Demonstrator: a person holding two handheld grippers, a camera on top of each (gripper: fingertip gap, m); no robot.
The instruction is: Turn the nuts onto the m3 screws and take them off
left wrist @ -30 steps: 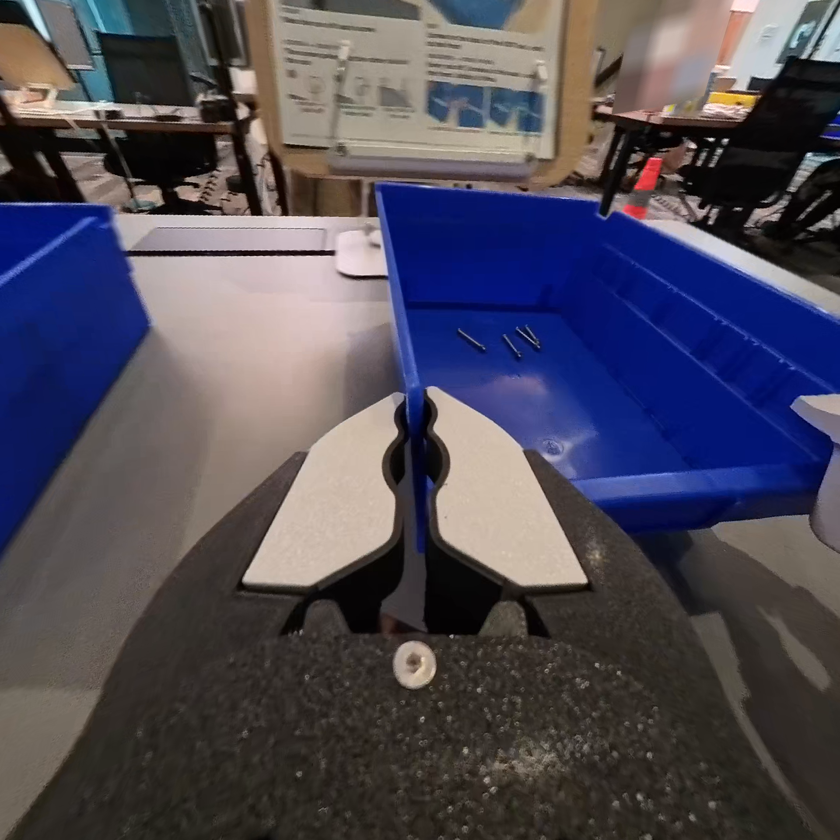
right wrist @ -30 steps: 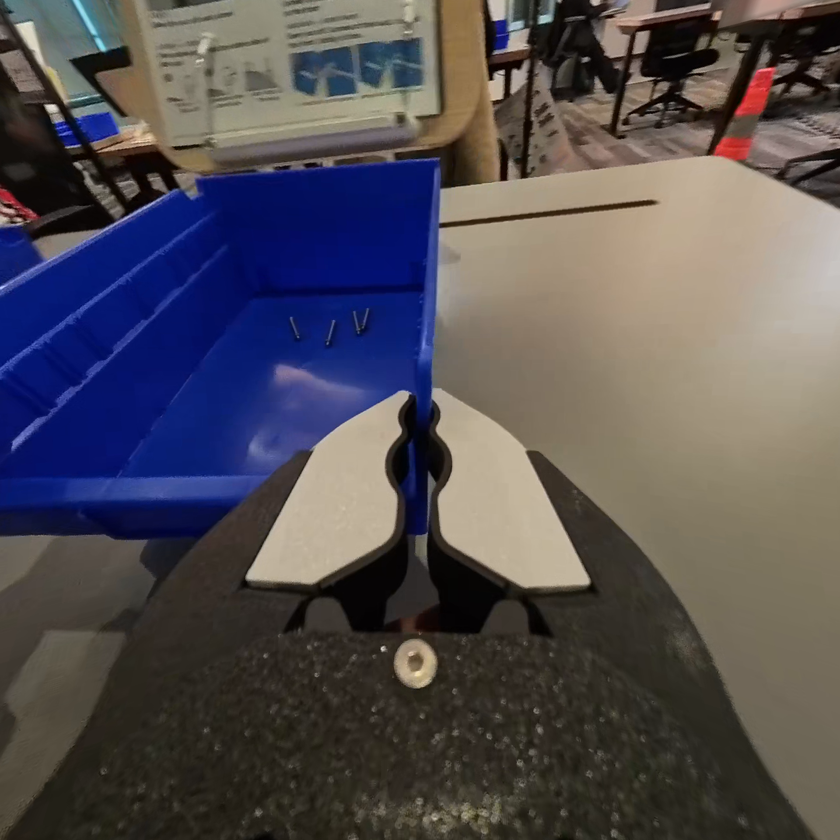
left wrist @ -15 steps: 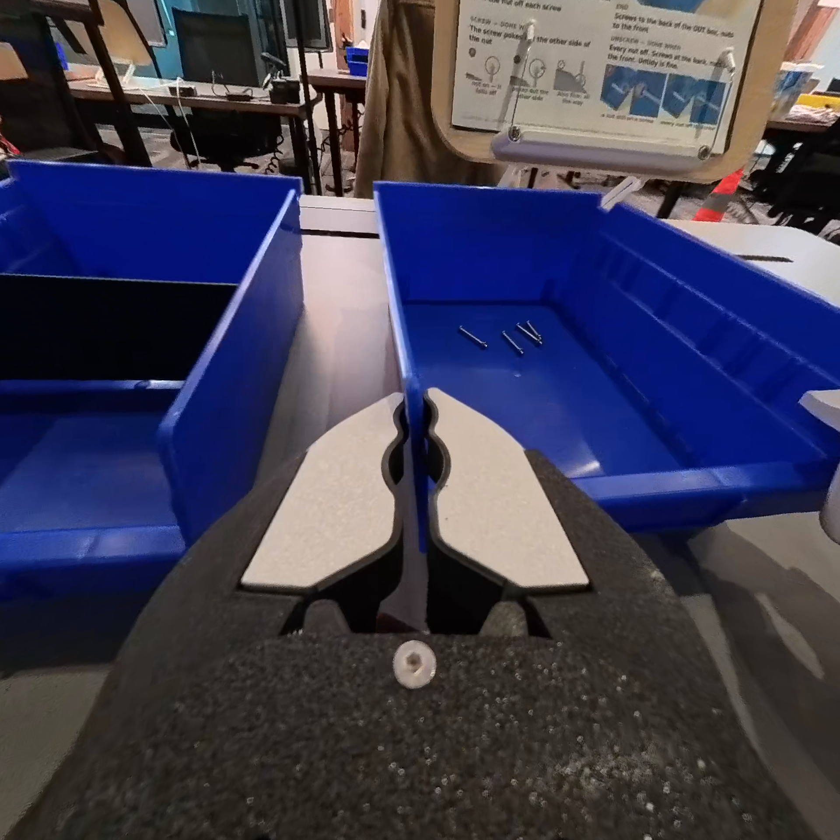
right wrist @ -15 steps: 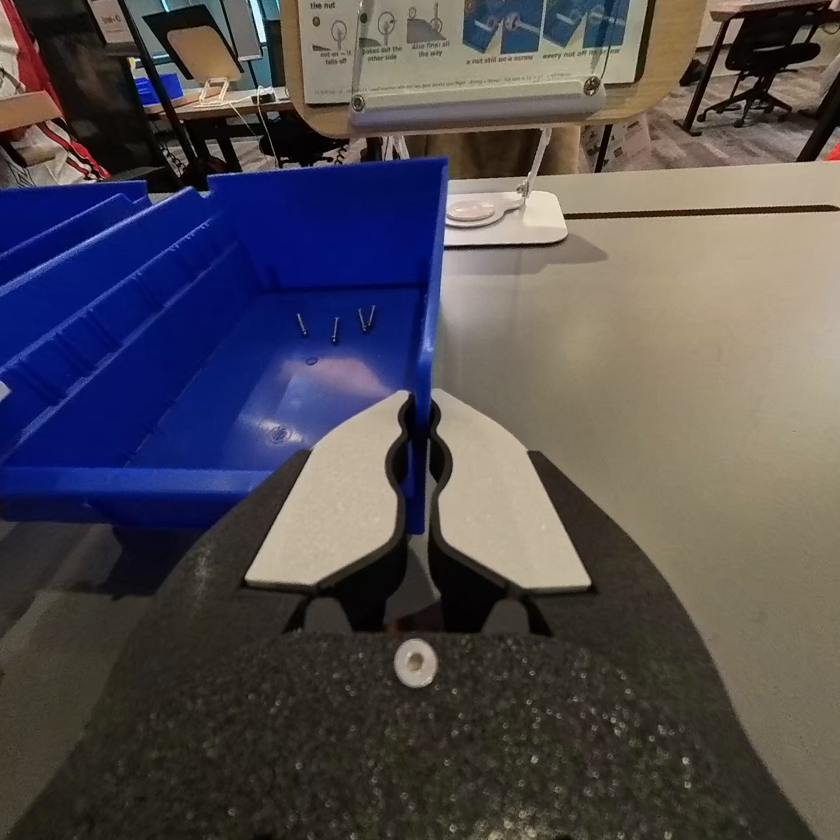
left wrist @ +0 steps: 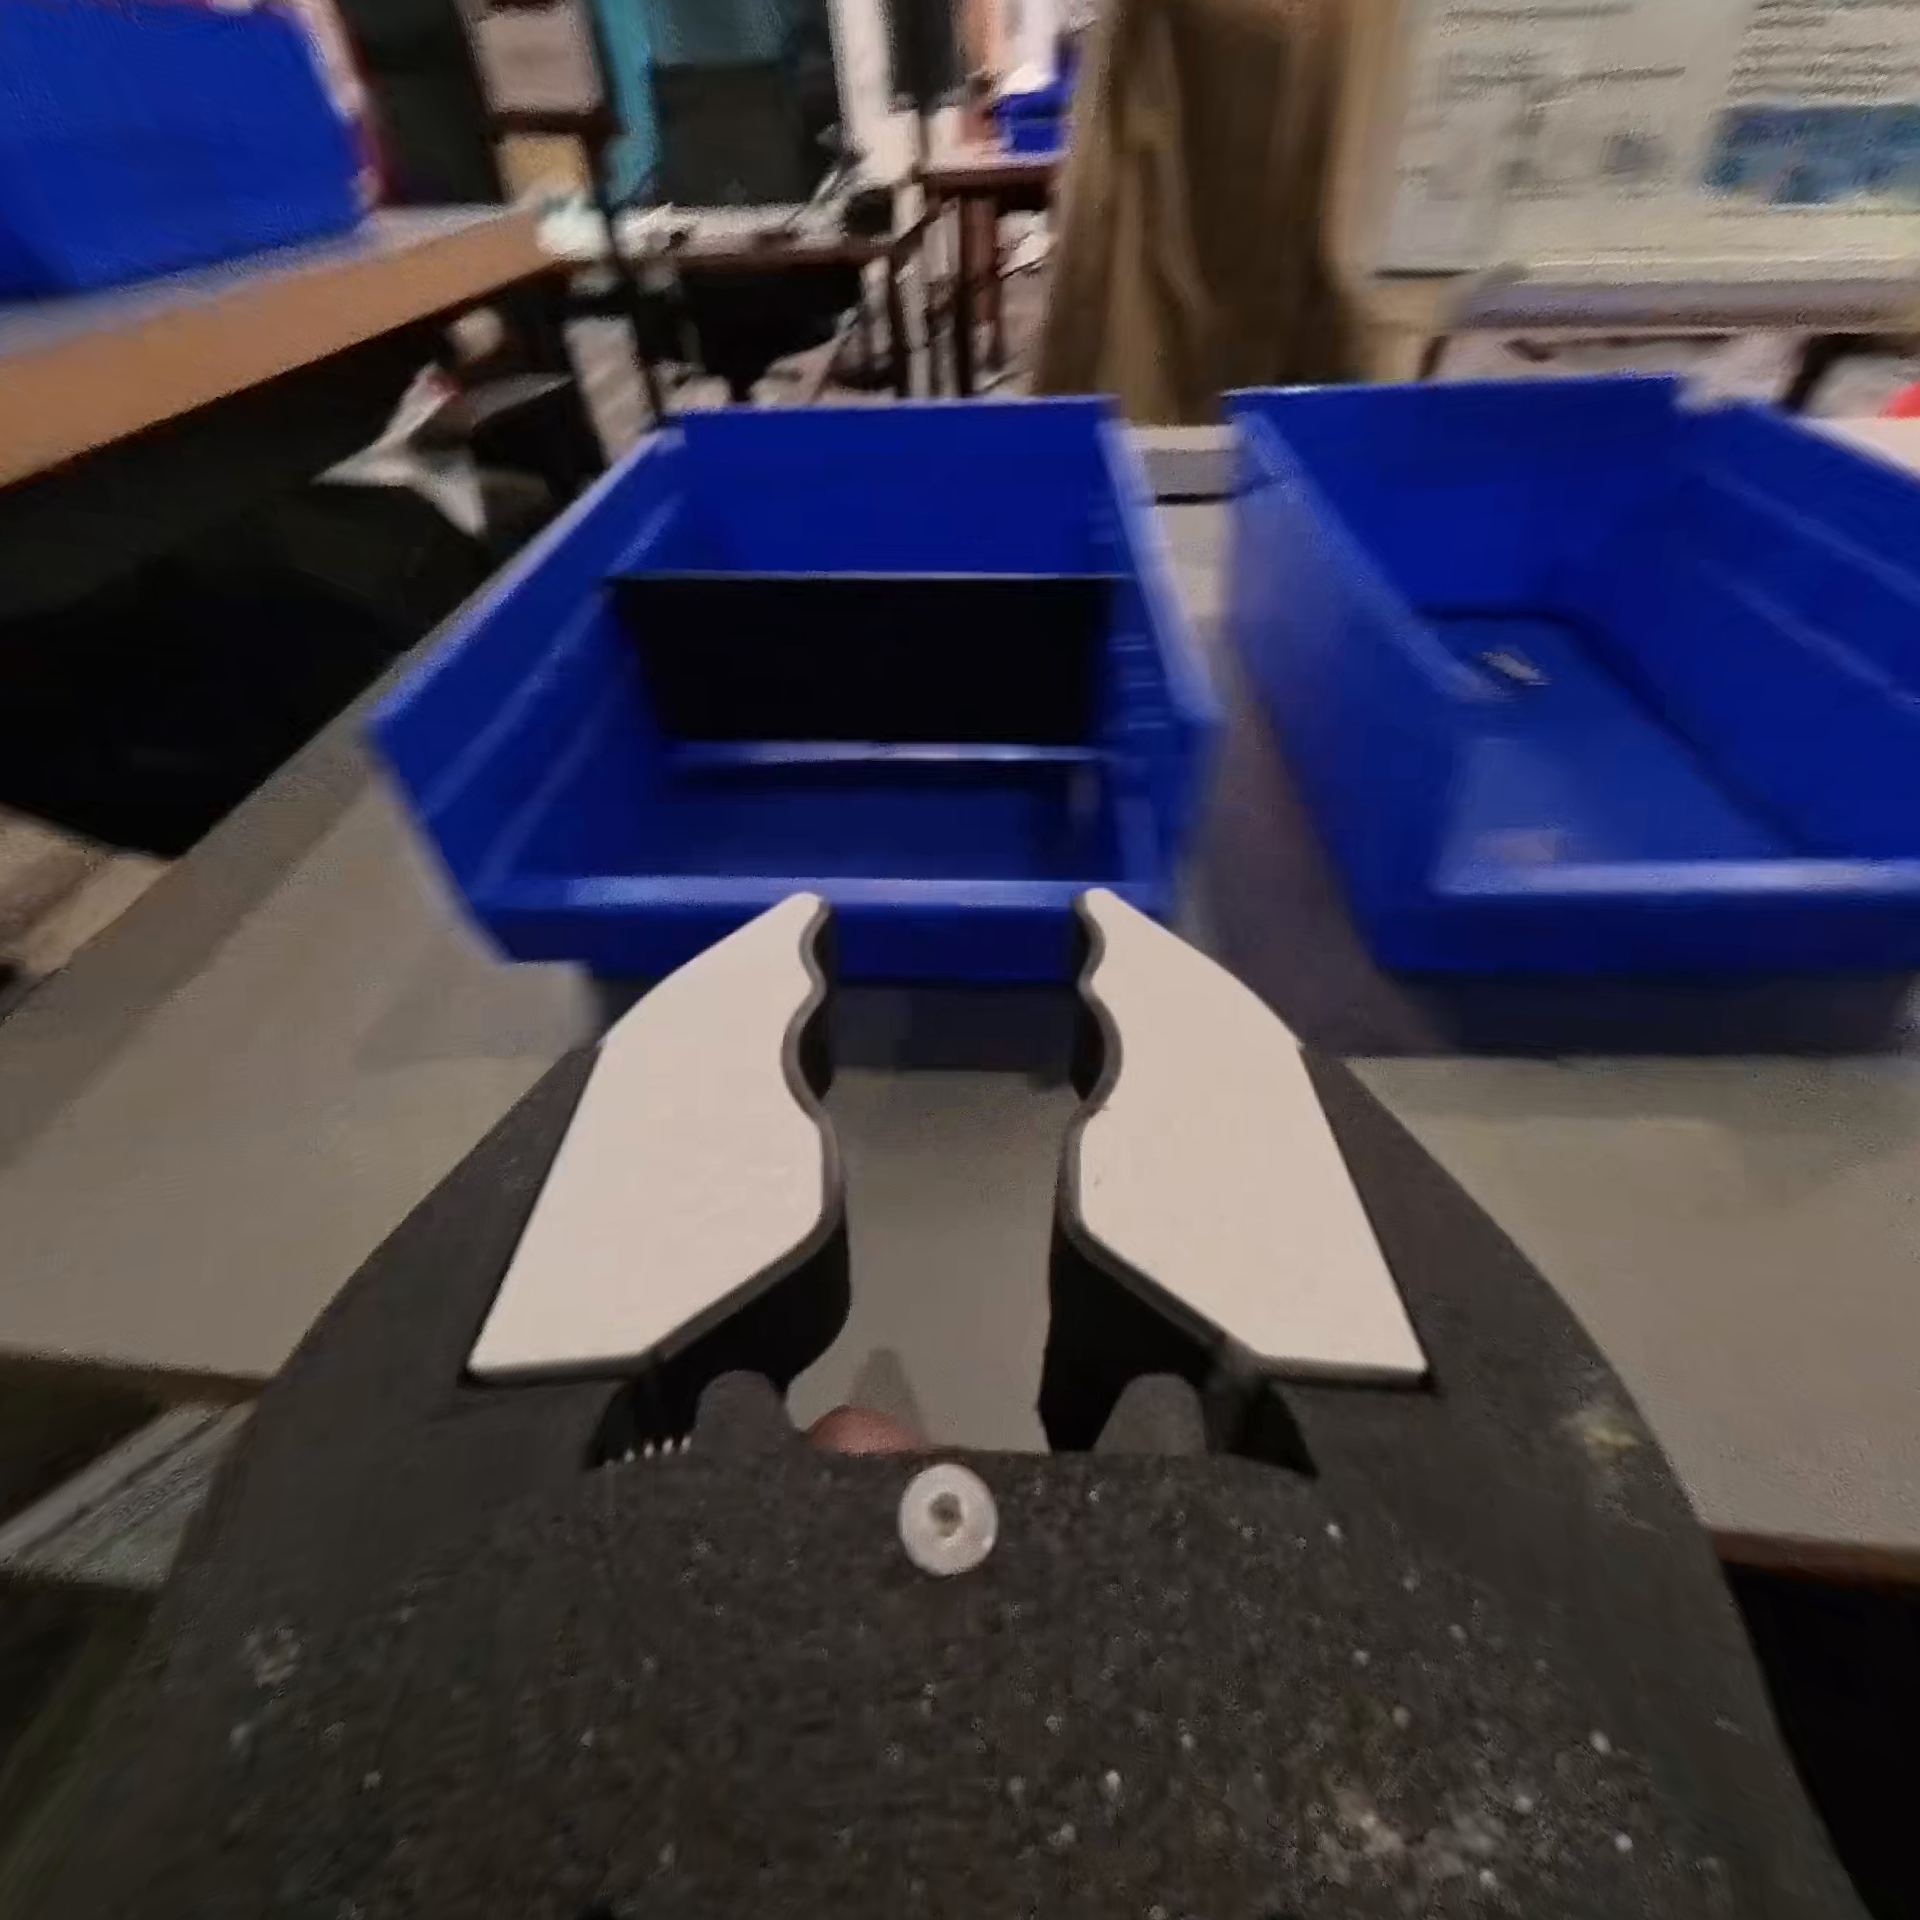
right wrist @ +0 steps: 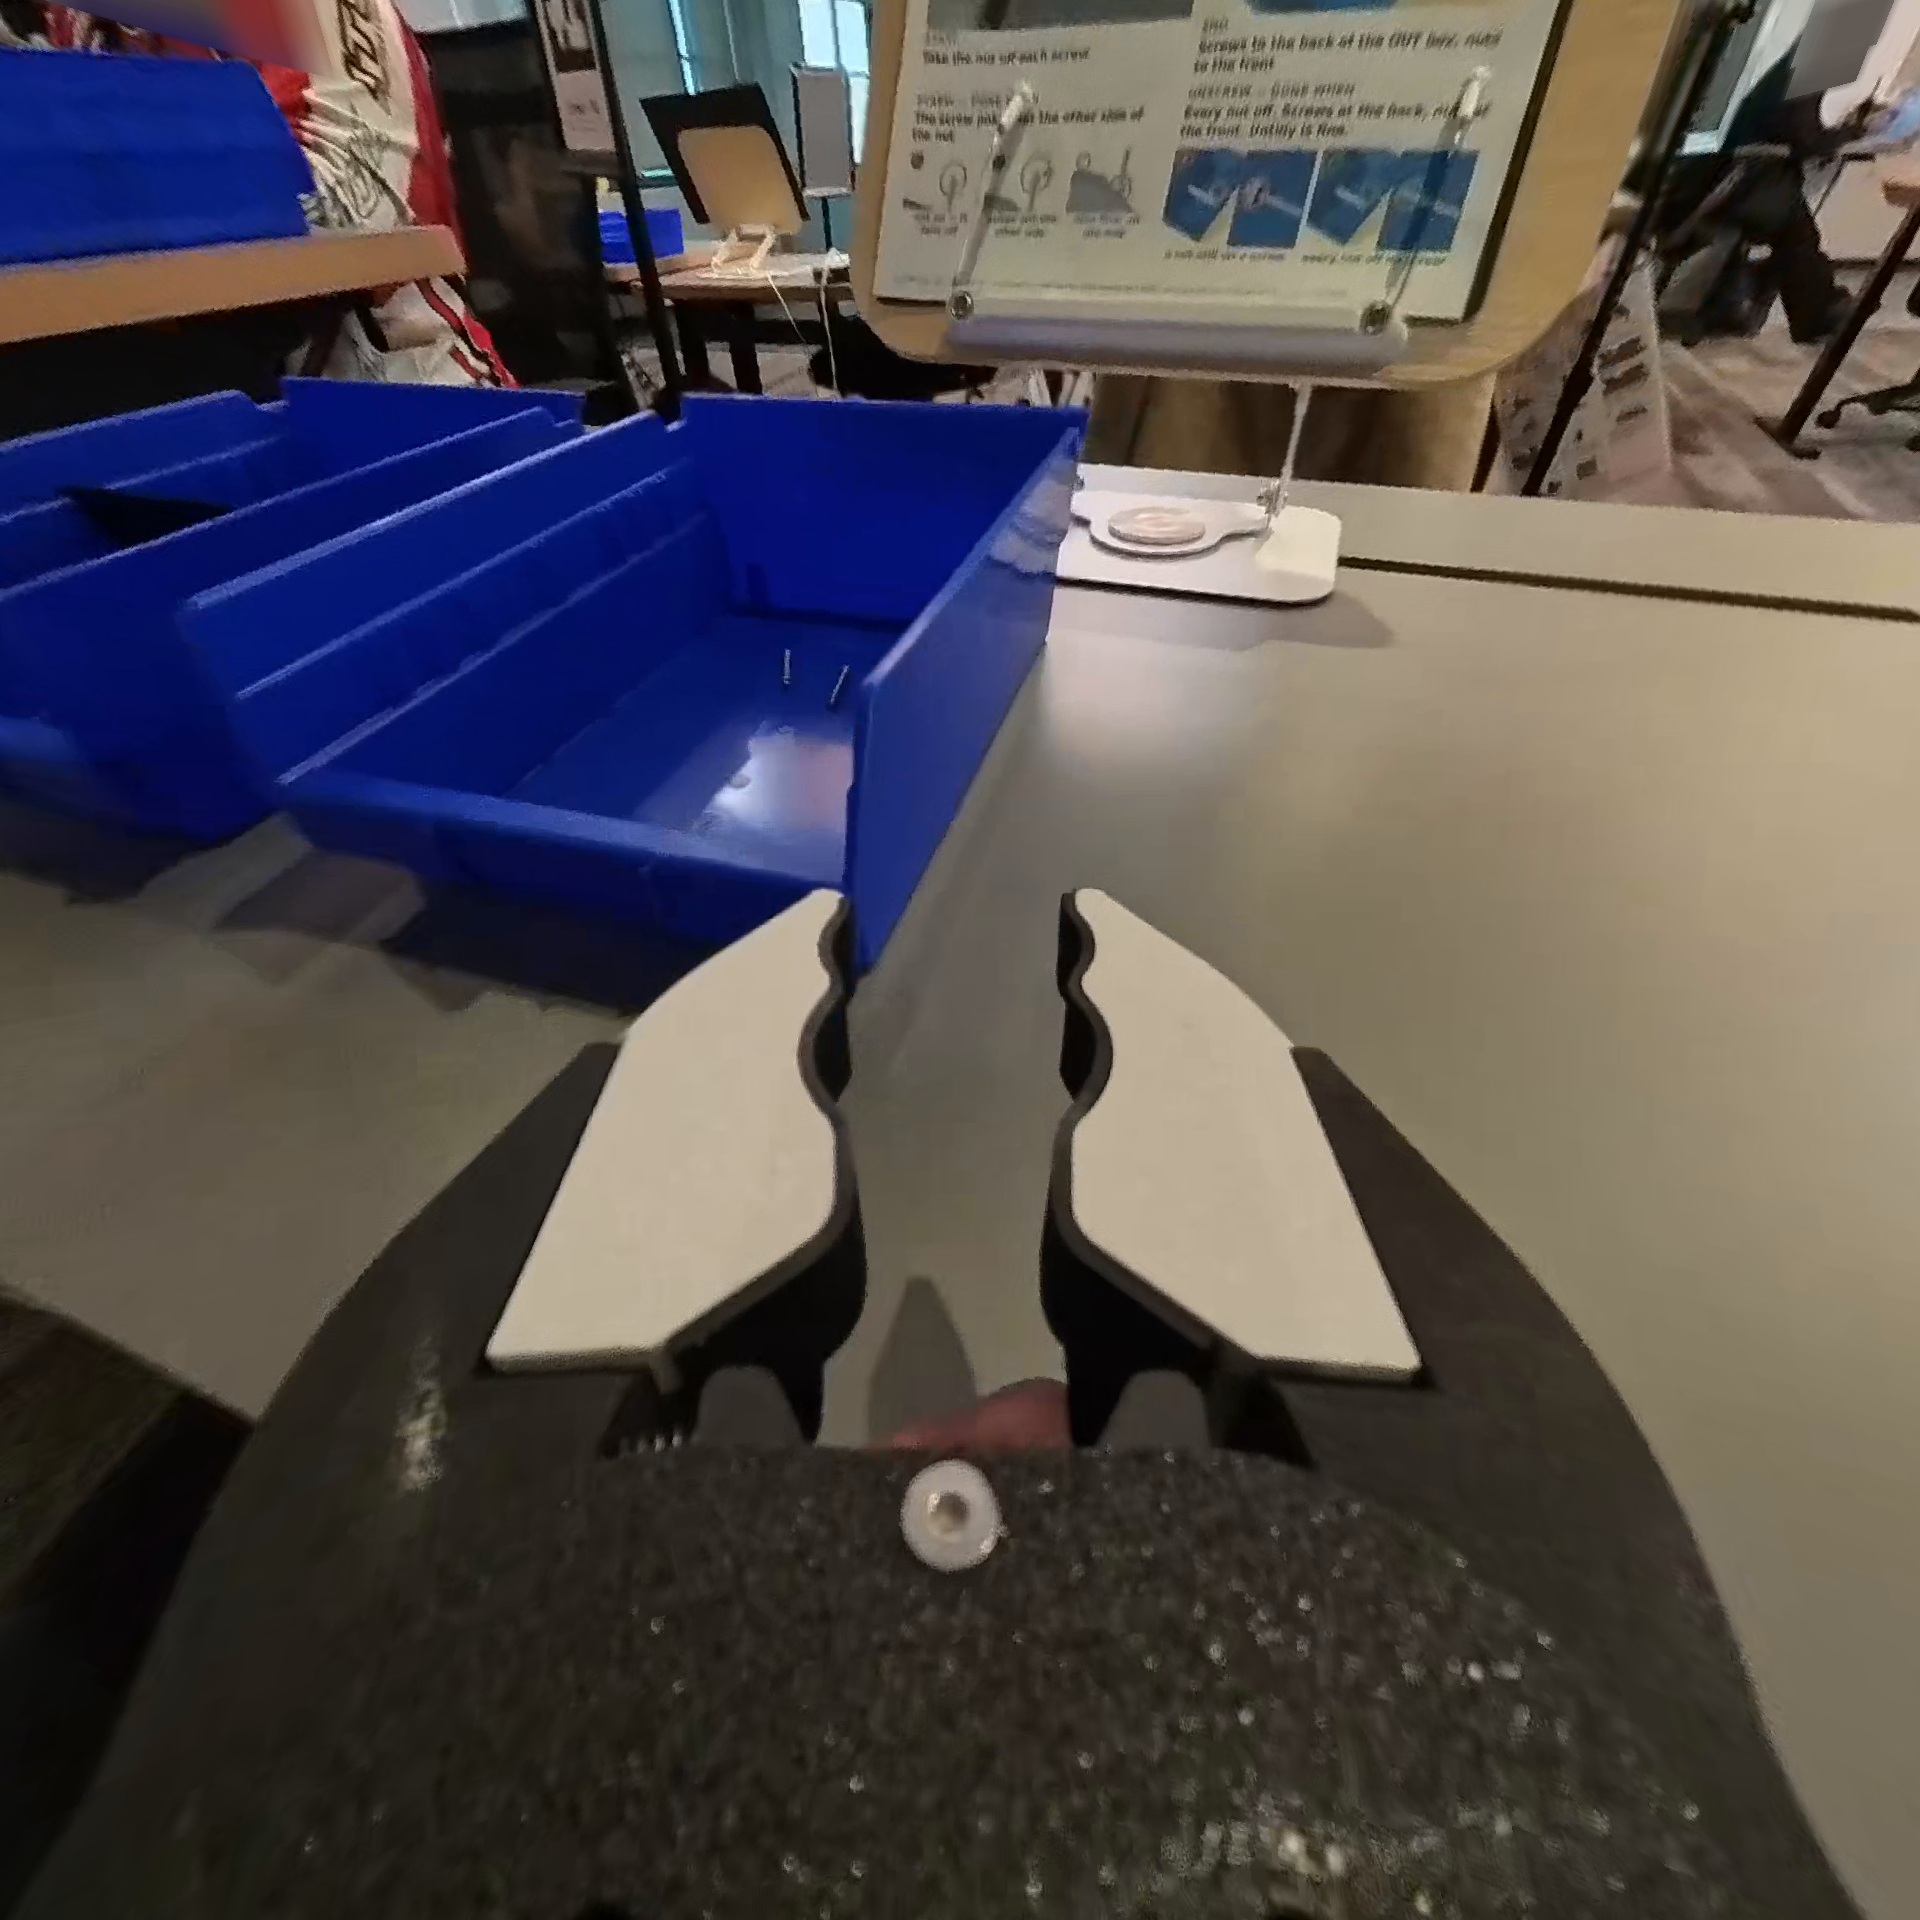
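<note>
Two blue bins stand side by side on a grey worktop (right wrist: 1455,883) in an office room with desks and chairs behind. One bin with a dark divider (left wrist: 831,665) is nearer the worktop's left edge, and one open bin (right wrist: 582,665) sits beside it. Near the far edge stands one instruction board (right wrist: 1195,156) on a white stand.

Two screws (right wrist: 810,681) are visible at the back of the open bin; nuts cannot be made out. Both tools are spread and hold nothing: the left tool (left wrist: 951,935) hovers before the divided bin, and the right tool (right wrist: 951,925) hovers just beside the open bin's near corner, well apart from the screws.
</note>
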